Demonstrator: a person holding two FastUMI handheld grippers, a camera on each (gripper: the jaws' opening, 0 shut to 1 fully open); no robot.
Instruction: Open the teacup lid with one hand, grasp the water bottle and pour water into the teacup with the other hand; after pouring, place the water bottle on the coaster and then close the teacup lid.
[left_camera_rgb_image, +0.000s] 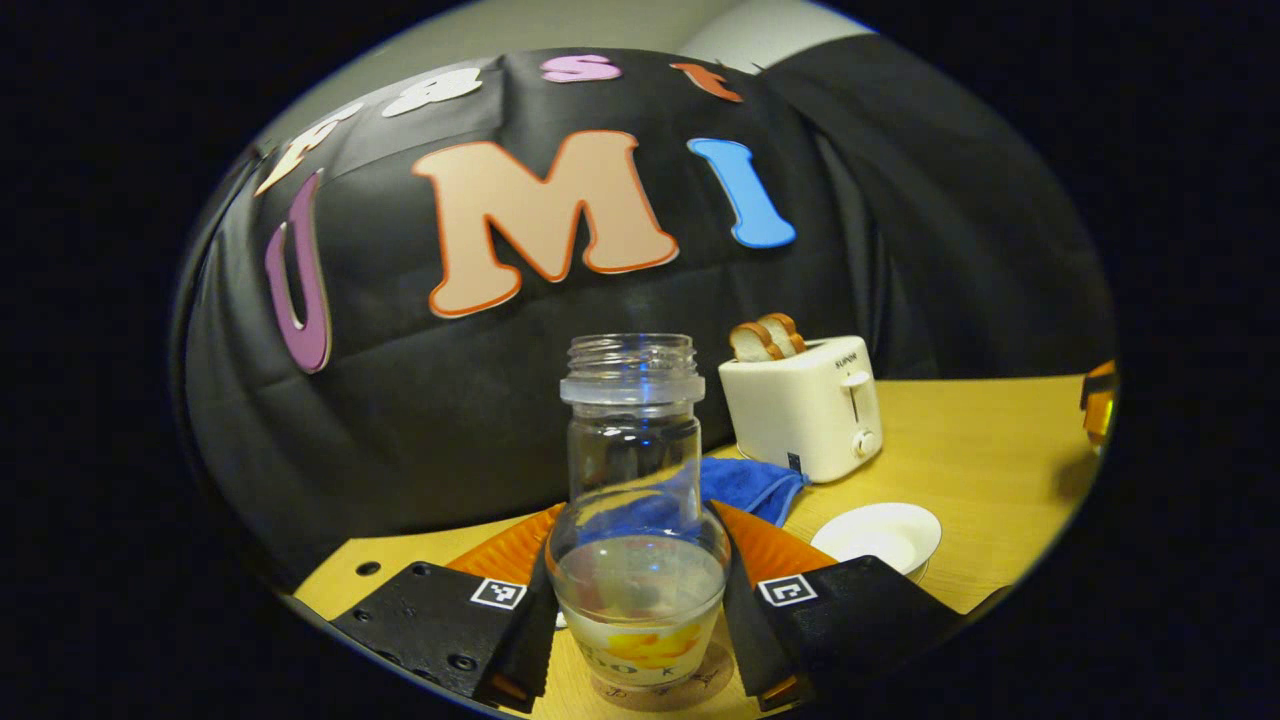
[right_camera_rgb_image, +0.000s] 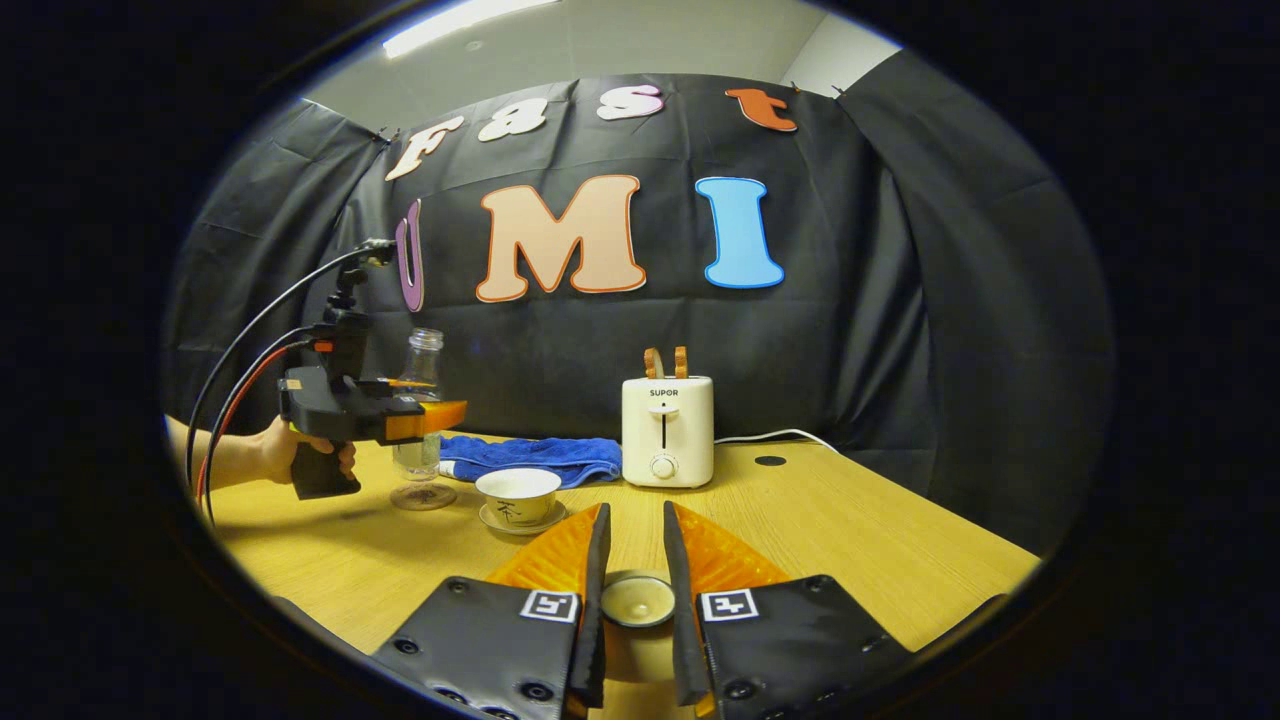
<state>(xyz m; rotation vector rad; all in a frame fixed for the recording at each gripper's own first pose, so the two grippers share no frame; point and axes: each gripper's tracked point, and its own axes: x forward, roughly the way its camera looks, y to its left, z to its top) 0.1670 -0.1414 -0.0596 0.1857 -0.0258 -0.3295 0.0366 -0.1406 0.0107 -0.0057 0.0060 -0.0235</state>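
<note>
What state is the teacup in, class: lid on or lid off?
Lid off. The teacup sits open-mouthed on its saucer, while the right hand-held gripper holds the lid between its fingers, away from the cup.

Booth: black cloth wall (right_camera_rgb_image: 850, 330), creased, at rear and right. Wooden table (right_camera_rgb_image: 850, 540), light grain, round cable hole (right_camera_rgb_image: 770, 461) near back edge. Pale ceiling with strip light (right_camera_rgb_image: 460, 22) overhead.
</note>
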